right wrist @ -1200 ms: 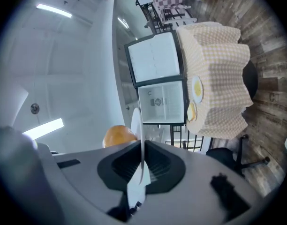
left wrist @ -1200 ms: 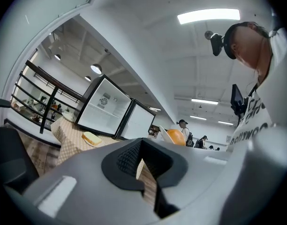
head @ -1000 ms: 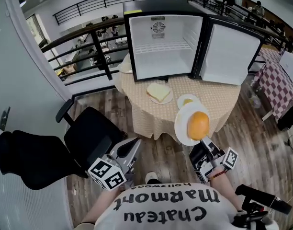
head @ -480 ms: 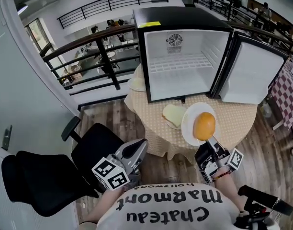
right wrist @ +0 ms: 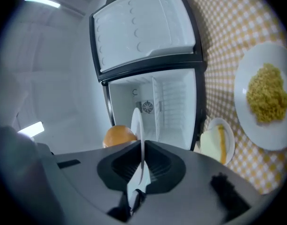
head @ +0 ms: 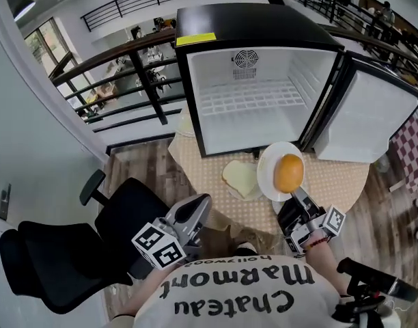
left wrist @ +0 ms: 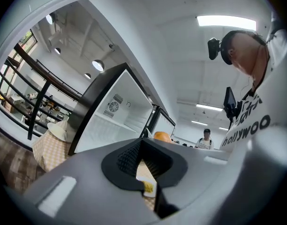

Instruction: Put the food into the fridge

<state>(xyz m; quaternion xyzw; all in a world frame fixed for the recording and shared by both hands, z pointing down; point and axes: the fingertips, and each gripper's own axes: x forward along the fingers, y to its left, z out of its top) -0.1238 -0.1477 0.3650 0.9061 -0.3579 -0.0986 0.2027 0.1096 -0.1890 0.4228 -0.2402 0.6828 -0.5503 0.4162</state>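
The black mini fridge (head: 253, 87) stands open on a round table with a checked cloth (head: 332, 183); its white inside (right wrist: 174, 107) shows only a wire shelf. My right gripper (head: 296, 194) is shut on the rim of a white plate (head: 269, 171) that carries an orange bun (head: 289, 173), held above the table just before the fridge opening. In the right gripper view the plate (right wrist: 139, 130) stands edge-on between the jaws of the right gripper (right wrist: 141, 153), with the bun (right wrist: 119, 136) to its left. My left gripper (head: 199, 205) hangs low by my body, shut on nothing (left wrist: 142, 156).
A plate of sliced bread (head: 241, 178) lies on the cloth beside the held plate, and a plate of yellow grains (right wrist: 265, 95) lies further right. The fridge door (head: 373, 115) swings out to the right. A black office chair (head: 93, 251) stands at my left, a railing (head: 127, 53) behind.
I have come closer to the table. The right gripper has carried the plate with the bun forward, from before the table's edge to over the cloth near the fridge opening. The left gripper stays low.
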